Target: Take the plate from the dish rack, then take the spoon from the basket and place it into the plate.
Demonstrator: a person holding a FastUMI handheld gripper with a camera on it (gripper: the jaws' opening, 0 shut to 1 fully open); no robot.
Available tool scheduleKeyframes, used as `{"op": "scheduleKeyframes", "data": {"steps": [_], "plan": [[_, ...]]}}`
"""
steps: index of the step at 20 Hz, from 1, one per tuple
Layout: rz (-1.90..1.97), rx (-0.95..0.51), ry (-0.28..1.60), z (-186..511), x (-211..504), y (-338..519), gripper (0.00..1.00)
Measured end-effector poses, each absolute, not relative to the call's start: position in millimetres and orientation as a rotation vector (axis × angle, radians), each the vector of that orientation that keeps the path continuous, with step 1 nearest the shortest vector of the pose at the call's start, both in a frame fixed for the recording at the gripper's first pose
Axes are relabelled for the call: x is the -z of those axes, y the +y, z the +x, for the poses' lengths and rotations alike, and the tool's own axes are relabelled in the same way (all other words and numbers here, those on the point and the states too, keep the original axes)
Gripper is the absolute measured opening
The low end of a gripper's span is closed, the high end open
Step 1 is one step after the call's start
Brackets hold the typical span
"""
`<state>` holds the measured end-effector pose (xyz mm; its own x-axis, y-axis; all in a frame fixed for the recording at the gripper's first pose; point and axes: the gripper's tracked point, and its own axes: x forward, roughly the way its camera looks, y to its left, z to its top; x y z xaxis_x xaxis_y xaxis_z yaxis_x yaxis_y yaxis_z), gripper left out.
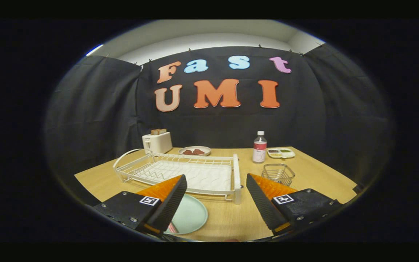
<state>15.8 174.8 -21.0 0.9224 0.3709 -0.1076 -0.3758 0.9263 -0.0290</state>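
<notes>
Two fingers spread wide, holding nothing; the plate lies on the worktop by the left finger, the wire basket sits just beyond the right.

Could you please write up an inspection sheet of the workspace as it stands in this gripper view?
Surface: wooden table, bare between the fingers.
Job's things: pale green plate flat on the table near the fingers, in front of the white dish rack, which holds no dishes; something striped lies at the plate's near edge, too hidden to name. Wire basket right of the rack; contents cannot be told.
Clutter: toaster, dish of reddish food, bottle, divided tray, all beyond the rack.
Gripper: gripper open, holding nothing, fingers above the table.
Cables: nothing seen.
Surroundings: black cloth wall behind and to the sides.
</notes>
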Motion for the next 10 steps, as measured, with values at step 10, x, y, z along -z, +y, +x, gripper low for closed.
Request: {"op": "scheduleKeyframes", "data": {"steps": [10], "plan": [[-0.062,-0.192,-0.011,39,-6,78,0.97]]}}
